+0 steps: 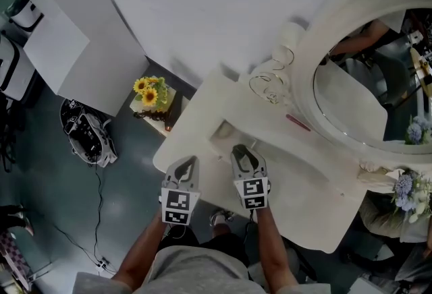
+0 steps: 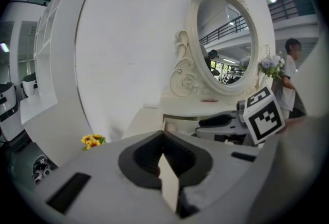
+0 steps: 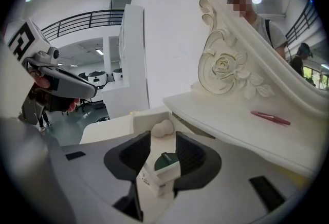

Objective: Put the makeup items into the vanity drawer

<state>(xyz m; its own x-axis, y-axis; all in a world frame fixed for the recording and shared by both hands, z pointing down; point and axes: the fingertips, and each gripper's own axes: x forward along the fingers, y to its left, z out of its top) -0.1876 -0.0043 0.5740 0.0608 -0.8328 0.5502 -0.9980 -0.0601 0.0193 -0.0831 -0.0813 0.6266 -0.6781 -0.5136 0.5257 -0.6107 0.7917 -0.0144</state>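
- My right claw (image 3: 159, 142) is spread over the open drawer (image 3: 149, 115). The small white box (image 3: 157, 174) lies loose between its jaws, near a beige sponge (image 3: 163, 128).
- My left claw (image 2: 163, 147) pinches a flat white packet (image 2: 168, 184). I judge that this and the pink stick (image 3: 270, 117) on the counter (image 3: 221, 115) remain.

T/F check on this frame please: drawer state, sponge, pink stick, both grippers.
1. The drawer is shut. False: it stands open.
2. A sponge lies in the drawer. True.
3. The pink stick lies in the drawer. False: it lies on the shelf above it.
4. The right gripper has its jaws apart, with a small box between them. True.
5. The left gripper is empty. False: a thin white piece sits between its jaws.
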